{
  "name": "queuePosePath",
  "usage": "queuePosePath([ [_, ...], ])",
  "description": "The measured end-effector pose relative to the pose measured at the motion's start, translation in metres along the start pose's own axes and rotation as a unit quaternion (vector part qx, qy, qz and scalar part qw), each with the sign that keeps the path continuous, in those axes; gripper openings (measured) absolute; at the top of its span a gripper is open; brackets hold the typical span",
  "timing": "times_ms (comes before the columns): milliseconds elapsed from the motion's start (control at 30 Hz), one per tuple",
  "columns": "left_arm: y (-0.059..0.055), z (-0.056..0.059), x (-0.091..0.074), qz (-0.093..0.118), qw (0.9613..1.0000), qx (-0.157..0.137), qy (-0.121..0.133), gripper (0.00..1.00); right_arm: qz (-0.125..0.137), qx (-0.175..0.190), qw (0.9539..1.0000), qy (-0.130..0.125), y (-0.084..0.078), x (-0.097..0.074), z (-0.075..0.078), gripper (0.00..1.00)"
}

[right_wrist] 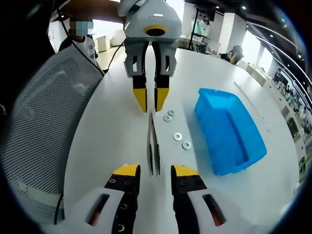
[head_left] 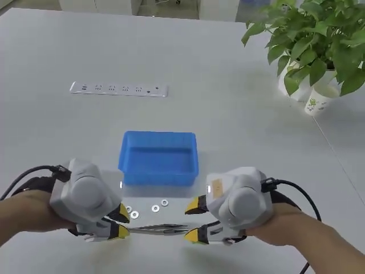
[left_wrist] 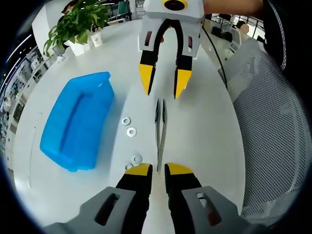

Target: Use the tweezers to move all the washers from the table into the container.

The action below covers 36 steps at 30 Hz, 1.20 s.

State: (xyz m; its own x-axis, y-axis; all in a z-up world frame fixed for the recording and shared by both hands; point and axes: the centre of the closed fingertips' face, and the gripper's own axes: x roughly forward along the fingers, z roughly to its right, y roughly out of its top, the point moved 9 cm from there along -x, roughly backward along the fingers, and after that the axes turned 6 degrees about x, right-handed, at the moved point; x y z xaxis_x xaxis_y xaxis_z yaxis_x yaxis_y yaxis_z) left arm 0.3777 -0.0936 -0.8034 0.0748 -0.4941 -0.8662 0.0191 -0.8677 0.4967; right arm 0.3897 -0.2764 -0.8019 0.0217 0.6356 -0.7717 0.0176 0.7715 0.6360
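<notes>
Tweezers (head_left: 157, 229) lie flat on the white tabletop (head_left: 239, 125), stretched between the left gripper (head_left: 121, 222) and the right gripper (head_left: 195, 220), which face each other. The left jaws stand narrowly apart at one end of the tweezers and the right jaws stand wider at the other end; neither pair clamps them. Four washers (head_left: 155, 208) lie loose just beyond the tweezers, near the front wall of the blue container (head_left: 158, 174).
</notes>
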Motion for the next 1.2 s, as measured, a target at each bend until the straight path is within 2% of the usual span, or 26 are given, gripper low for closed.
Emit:
queuePosePath([
  [300, -0.002, -0.001, 0.006, -0.007, 0.9999, 0.004, -0.014, 0.12, -0.01, 0.002, 0.9998, 0.019, 0.003, 0.011, 0.001, 0.22],
  [500, -0.003, -0.001, 0.008, -0.012, 0.9998, 0.008, -0.014, 0.09, -0.014, 0.001, 0.9996, 0.023, 0.005, 0.017, 0.002, 0.2],
  [767, -0.003, -0.003, 0.008, -0.011, 0.9997, 0.018, -0.013, 0.06, -0.025, -0.003, 0.9993, 0.028, 0.004, 0.023, 0.002, 0.17],
  [1200, 0.004, 0.003, -0.002, 0.002, 0.9995, 0.028, -0.016, 0.06, -0.024, -0.007, 0.9992, 0.03, 0.003, 0.025, 0.0, 0.14],
])
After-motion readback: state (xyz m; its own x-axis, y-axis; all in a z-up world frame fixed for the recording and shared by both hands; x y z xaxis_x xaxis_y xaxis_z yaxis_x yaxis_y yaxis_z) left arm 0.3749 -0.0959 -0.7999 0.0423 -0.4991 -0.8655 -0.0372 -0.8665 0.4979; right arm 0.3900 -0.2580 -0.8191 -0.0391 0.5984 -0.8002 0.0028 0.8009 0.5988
